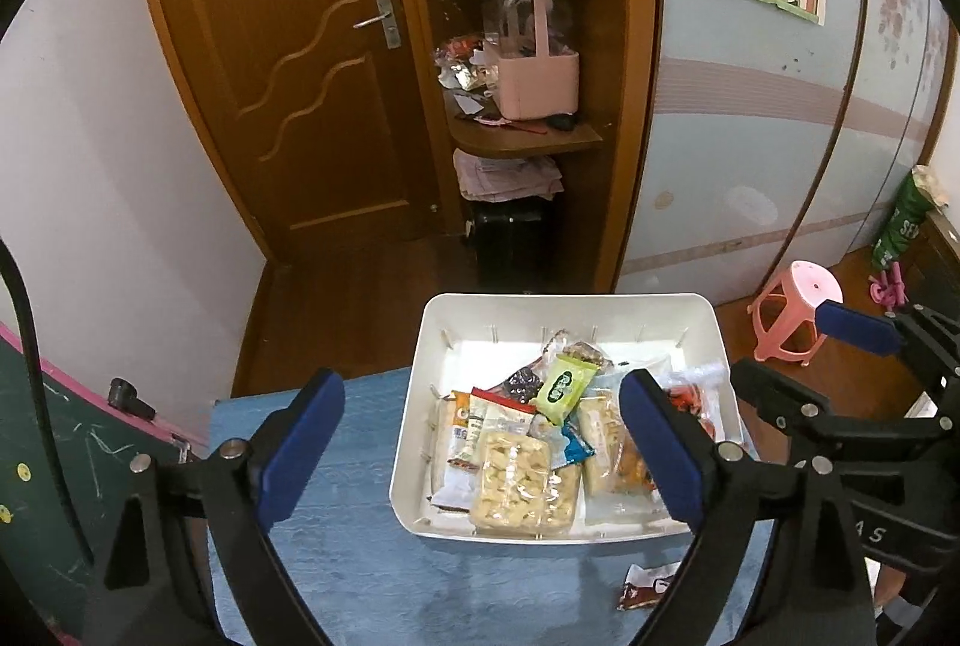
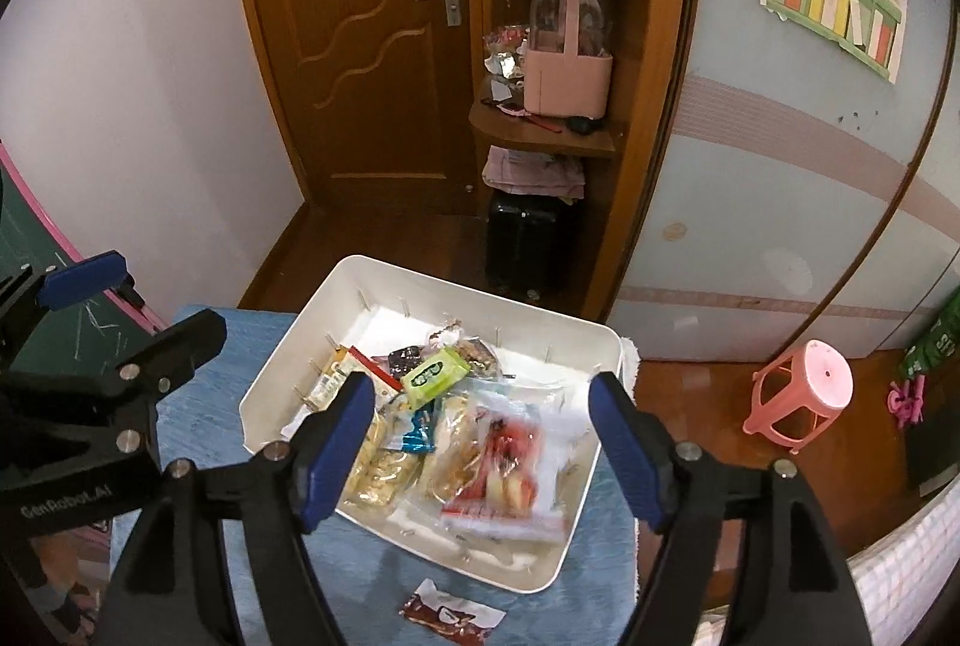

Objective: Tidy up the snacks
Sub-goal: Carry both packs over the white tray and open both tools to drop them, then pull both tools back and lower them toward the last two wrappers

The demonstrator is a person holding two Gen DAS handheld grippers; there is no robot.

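Left wrist view: my left gripper (image 1: 480,442) hangs above the white bin (image 1: 714,346) with its blue pads spread wide and nothing between them. Directly ahead of and below the fingers, the bin sits on the blue table cover (image 1: 336,556) and holds a heap of snack packets; I note a clear pack of pale puffed pieces (image 1: 525,487) nearest the tool and a green packet (image 1: 563,387) further forward, lying on top of the others. One brown-and-white wrapper (image 1: 648,585) lies loose on the cover, outside the bin, just short of its near wall and beside my right-hand finger. My right gripper (image 2: 480,442) is likewise spread apart and empty, poised over the same bin (image 2: 606,340); a red-and-clear bag (image 2: 510,460) lies between its fingers' line of sight, the green packet (image 2: 433,375) beyond it. From this side the loose wrapper (image 2: 451,613) sits below the tool, apart from the bin. Pink stool (image 2: 801,400) stands off to the right on the floor.
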